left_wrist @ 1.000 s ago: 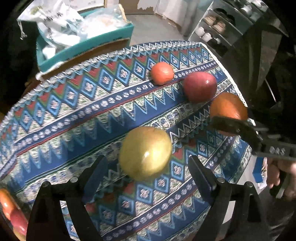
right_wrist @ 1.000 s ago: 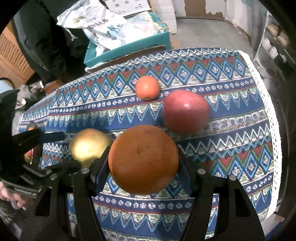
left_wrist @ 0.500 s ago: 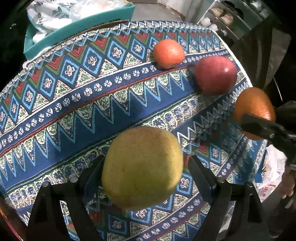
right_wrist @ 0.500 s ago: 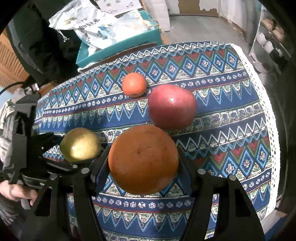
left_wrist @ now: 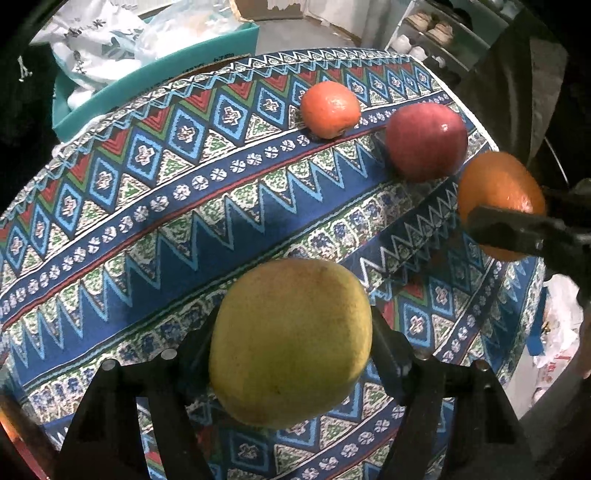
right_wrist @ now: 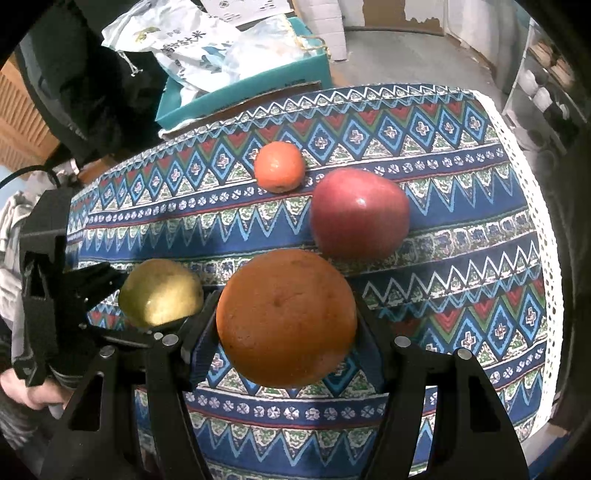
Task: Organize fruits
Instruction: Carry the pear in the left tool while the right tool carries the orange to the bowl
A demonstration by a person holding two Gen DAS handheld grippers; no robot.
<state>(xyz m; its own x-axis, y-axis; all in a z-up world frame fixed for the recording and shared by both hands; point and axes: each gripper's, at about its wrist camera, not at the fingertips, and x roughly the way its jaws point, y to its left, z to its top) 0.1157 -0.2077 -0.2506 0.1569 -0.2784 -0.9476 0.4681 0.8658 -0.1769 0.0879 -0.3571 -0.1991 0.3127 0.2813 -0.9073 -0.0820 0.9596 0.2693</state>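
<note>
A yellow pear rests on the patterned tablecloth. My left gripper straddles it, pointing steeply down. Its jaws are closing and both pads touch the pear's sides. My right gripper is shut on a large orange, held just right of the pear. A red apple lies on the cloth just beyond the orange. A small tangerine sits behind the apple, to its left.
A teal box stuffed with plastic bags stands past the table's far edge. The cloth's white lace edge marks the table's right side. A shelf with shoes stands at the far right. A hand holds the left gripper.
My left gripper has come down over the pear, and its jaws have narrowed onto the pear's sides. The right gripper still holds the orange in about the same place.
</note>
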